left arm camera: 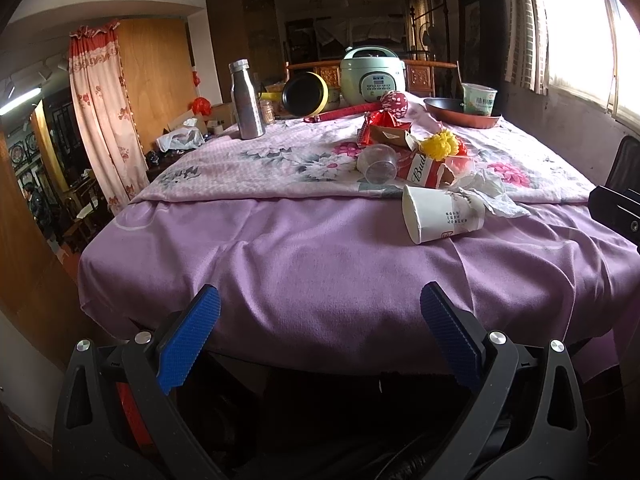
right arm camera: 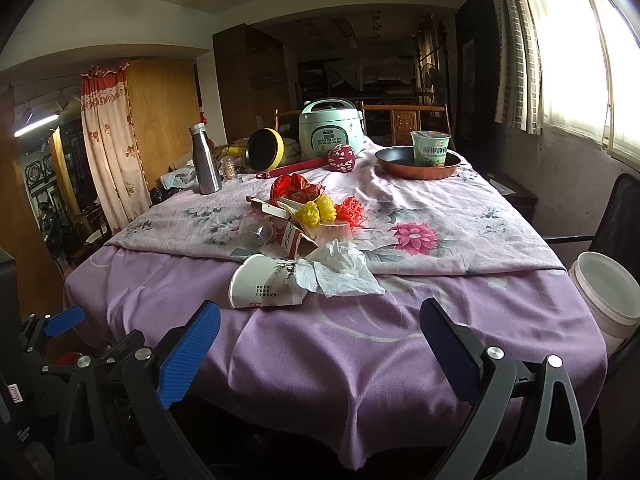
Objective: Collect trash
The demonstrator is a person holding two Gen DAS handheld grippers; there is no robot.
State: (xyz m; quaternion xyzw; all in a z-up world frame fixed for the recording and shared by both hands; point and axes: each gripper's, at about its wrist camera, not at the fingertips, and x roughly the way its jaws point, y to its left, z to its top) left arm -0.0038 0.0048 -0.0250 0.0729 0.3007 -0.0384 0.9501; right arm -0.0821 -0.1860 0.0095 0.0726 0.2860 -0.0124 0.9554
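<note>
**Both grippers wait open before the tabletop with the trash**

Nearest to the camera, the left gripper (left arm camera: 320,336) has its blue fingers (left arm camera: 188,340) spread wide and they hold nothing. It hangs at the near edge of the tabletop (left arm camera: 320,264), which is covered by a purple cloth. The right gripper (right arm camera: 320,344) is in the same state: fingers (right arm camera: 190,354) wide apart, empty, just before the near edge.

The trash lies in one heap near the middle of the tabletop, where the purple cloth meets a flowered cloth (right arm camera: 440,216). A white paper cup (right arm camera: 264,286) lies on its side at the front of the heap, mouth toward the left. A crumpled tissue (right arm camera: 340,270) touches it on the right. Behind these are a clear plastic cup (left arm camera: 378,164) lying on its side, a torn red and white carton (left arm camera: 426,172), yellow and orange decorations (right arm camera: 320,210) and a red wrapper (right arm camera: 294,188).

Farther back stand a steel bottle (right arm camera: 205,160), a pale green rice cooker (right arm camera: 332,130) and a pan (right arm camera: 418,162) with a noodle cup (right arm camera: 430,148) in it. A white bucket (right arm camera: 608,300) stands beside the right edge of the tabletop.
</note>
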